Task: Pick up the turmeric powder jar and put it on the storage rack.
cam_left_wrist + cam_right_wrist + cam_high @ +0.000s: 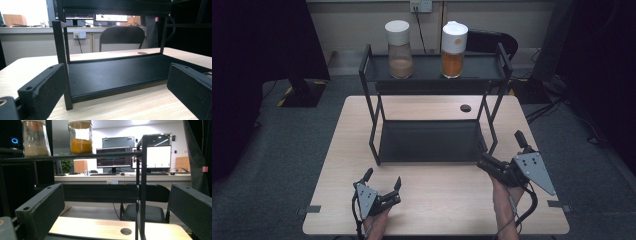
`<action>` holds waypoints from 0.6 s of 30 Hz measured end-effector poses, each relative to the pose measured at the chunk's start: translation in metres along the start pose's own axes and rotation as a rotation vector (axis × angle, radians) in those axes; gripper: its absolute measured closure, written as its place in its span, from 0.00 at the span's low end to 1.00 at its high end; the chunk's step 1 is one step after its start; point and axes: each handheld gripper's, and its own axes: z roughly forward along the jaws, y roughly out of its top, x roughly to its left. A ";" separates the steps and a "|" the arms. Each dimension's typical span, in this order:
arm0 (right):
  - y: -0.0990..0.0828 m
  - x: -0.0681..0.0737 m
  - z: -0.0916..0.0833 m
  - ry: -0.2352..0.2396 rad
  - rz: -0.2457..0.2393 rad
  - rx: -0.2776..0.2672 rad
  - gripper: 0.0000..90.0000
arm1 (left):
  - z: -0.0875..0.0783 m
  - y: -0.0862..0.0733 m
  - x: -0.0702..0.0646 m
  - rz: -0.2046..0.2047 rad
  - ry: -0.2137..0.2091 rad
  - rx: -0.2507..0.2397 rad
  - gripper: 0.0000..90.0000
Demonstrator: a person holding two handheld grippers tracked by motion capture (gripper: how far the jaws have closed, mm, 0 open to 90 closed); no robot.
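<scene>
A black two-tier metal rack point(432, 100) stands on the far half of a light wooden bench point(437, 195), its lower shelf lying flat on the benchtop and its upper shelf raised on thin posts. On the upper shelf two jars stand upright and apart: a glass jar of pale brown powder point(400, 50) with a white lid on the left, and a jar of orange powder point(453, 50) with a white lid on the right. The left gripper point(383, 179) is held low over the near edge of the bench, just in front of the rack's near-left post, its jaws spread wide and holding nothing; in the left gripper view its two black jaws frame the rack's lower shelf point(117, 72) and the near-left post point(62, 65). The right gripper point(484, 161) sits at the rack's near-right corner, close beside the post there, with the grey three-cornered plate point(536, 171) on top; in the right gripper view its jaws stand wide apart and empty, a rack post point(142, 185) rises between them, and both jars show above on the upper shelf. A round cable hole point(465, 108) shows in the benchtop behind the rack, and a black chair point(492, 42) stands beyond the bench.
</scene>
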 end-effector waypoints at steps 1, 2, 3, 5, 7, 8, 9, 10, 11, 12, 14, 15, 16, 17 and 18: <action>-0.003 0.000 -0.002 -0.002 -0.001 0.003 0.00 | 0.000 0.000 0.000 0.000 0.000 0.000 0.02; -0.006 0.001 -0.003 -0.006 -0.003 0.007 0.00 | 0.000 0.000 0.000 0.000 0.000 -0.001 0.02; -0.009 0.002 -0.005 -0.010 -0.006 0.009 0.00 | 0.000 0.000 0.000 0.000 0.000 0.000 0.02; -0.016 0.003 -0.008 -0.012 0.001 0.002 0.00 | 0.000 0.000 0.000 0.000 0.000 0.000 0.02; -0.021 0.006 -0.010 -0.021 -0.011 0.007 0.00 | 0.000 0.000 0.000 0.000 0.000 0.000 0.02; -0.025 0.007 -0.011 -0.024 -0.016 0.005 0.00 | 0.000 0.000 0.000 0.000 0.000 0.000 0.02; -0.029 0.007 -0.011 -0.018 -0.014 0.000 0.00 | 0.000 0.000 0.000 0.000 0.000 0.000 0.02; -0.032 0.008 -0.012 -0.014 -0.011 0.003 0.00 | 0.000 0.000 0.000 0.000 0.000 0.000 0.02; -0.035 0.010 -0.013 -0.020 -0.013 0.008 0.00 | 0.000 0.000 0.000 0.000 0.000 0.000 0.02; -0.038 0.011 -0.014 -0.023 -0.012 0.010 0.00 | 0.000 0.000 0.000 0.000 0.000 0.000 0.02; -0.044 0.012 -0.015 -0.023 -0.009 0.013 0.00 | 0.000 0.000 0.000 0.000 0.000 0.000 0.02; -0.048 0.013 -0.016 -0.028 -0.019 0.014 0.00 | 0.000 0.000 0.000 0.000 0.000 0.000 0.02; -0.050 0.014 -0.017 -0.033 -0.024 0.015 0.00 | 0.000 0.000 0.000 0.000 0.000 0.000 0.02; -0.053 0.015 -0.018 -0.035 -0.028 0.015 0.00 | 0.000 0.000 0.000 0.000 0.000 0.000 0.02; -0.055 0.015 -0.018 -0.034 -0.027 0.018 0.00 | 0.000 0.000 0.000 0.000 0.000 0.000 0.02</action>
